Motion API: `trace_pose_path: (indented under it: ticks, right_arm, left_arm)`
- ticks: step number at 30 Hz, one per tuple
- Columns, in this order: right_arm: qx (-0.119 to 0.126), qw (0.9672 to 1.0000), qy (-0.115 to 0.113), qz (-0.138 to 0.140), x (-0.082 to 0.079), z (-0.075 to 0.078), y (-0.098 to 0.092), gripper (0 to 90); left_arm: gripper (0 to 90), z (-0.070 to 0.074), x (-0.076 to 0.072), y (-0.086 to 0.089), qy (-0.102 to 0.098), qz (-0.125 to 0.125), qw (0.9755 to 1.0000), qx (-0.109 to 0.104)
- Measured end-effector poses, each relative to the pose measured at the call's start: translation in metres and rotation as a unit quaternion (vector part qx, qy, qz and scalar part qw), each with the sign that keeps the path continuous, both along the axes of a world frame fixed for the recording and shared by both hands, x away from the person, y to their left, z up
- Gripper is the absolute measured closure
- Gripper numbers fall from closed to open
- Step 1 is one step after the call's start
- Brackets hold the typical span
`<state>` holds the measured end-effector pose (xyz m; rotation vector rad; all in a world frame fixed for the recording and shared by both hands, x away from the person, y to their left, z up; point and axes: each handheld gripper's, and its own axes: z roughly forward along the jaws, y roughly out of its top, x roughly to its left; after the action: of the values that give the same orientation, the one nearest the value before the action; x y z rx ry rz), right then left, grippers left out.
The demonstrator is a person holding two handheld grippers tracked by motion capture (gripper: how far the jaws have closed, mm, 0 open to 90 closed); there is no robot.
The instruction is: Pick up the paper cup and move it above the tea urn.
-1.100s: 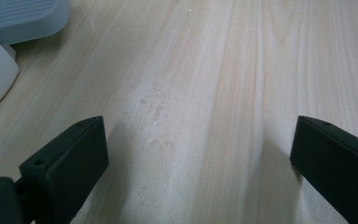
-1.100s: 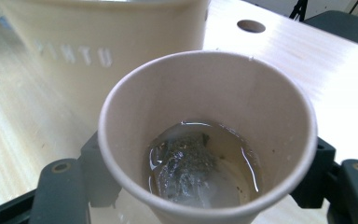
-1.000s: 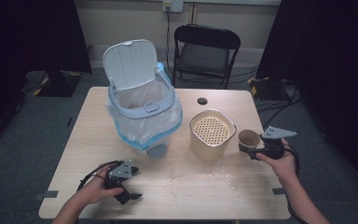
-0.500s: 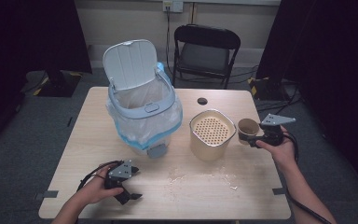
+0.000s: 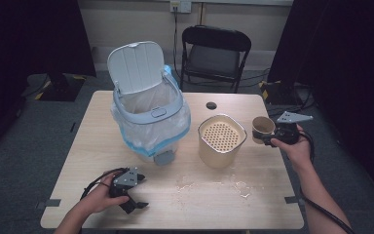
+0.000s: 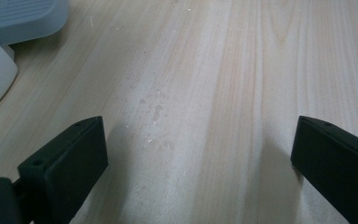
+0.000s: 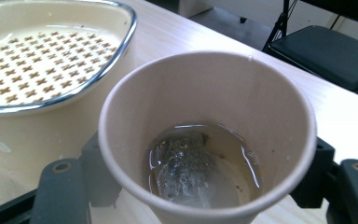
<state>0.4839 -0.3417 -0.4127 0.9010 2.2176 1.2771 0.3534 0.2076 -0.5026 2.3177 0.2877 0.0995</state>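
Near the table's (image 5: 272,204) right edge, right hand-held gripper (image 5: 272,137) clamps a paper cup (image 7: 205,135); left hand-held gripper (image 5: 134,202) gapes wide.

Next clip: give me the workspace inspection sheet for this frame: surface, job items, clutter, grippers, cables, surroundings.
Surface: light wood table; wet spill patch near the front.
Job's things: paper cup holding liquid and a tea bag; beige strainer bin; lidded trash bin, lid open, clear bag inside.
Clutter: small dark round object at the far edge.
Grippers: left hand-held gripper open, low over the table; right hand-held gripper shut on the cup.
Cables: one trails from each gripper.
Surroundings: black folding chair, dark curtains, grey carpet.
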Motion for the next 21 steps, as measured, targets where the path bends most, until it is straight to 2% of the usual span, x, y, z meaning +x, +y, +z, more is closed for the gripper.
trace_pose_path:
  ticks: [3,11,21]
  right_arm:
    - [0.006,1.0000,-0.003,-0.007,0.004,0.002,-0.003,27.6]
    - [0.000,0.9998,-0.013,-0.015,0.016,0.011,-0.006,27.6]
    - [-0.015,0.9997,-0.016,-0.008,0.033,0.019,0.005,27.7]
  left_arm:
    - [3.0,0.000,0.000,0.000,0.000,0.000,1.0000,0.000]
    - [2.9,0.000,0.000,0.000,0.000,0.000,1.0000,0.000]
    - [2.7,0.000,0.000,0.000,0.001,0.000,1.0000,0.002]
